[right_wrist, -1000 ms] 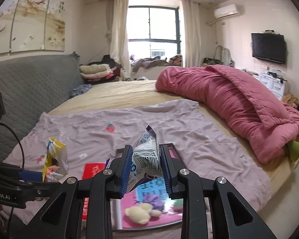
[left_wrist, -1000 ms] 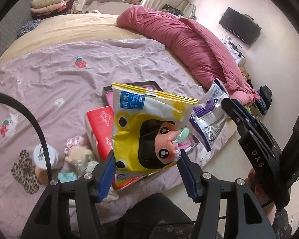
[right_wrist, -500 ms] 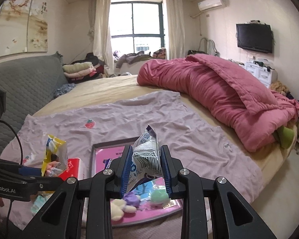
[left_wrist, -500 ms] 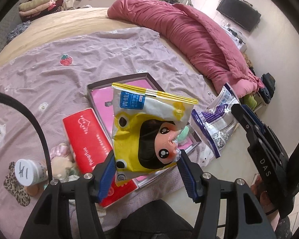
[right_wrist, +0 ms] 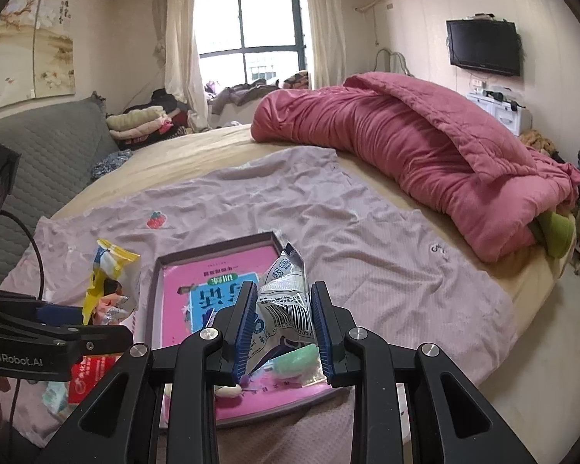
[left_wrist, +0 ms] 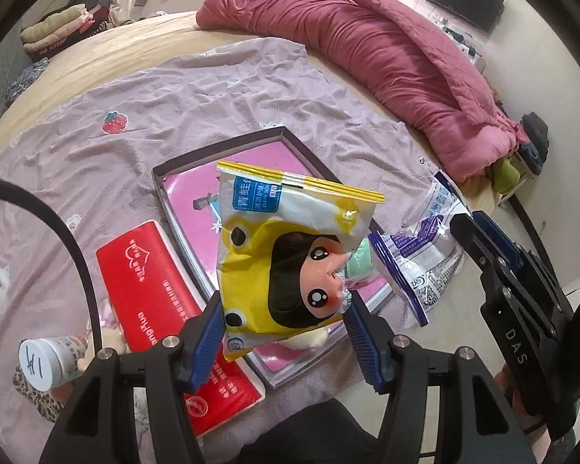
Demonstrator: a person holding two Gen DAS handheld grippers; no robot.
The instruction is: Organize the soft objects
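We are gripping yellow cartoon pouch [left_wrist: 290,255] in left gripper [left_wrist: 284,332], jaws half open, pinching its lower edge so it is hanging clear above pink-lined tray [left_wrist: 181,189]; right gripper [right_wrist: 284,332], jaws narrow, is clamping crinkled white-purple packet [right_wrist: 286,294] at 3 o'clock from pouch; both glossy, puffy, looking ready for dropping into tray

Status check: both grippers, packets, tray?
Left gripper shut on yellow cartoon packet. Right gripper shut on white packet. Pink tray below, toys inside.
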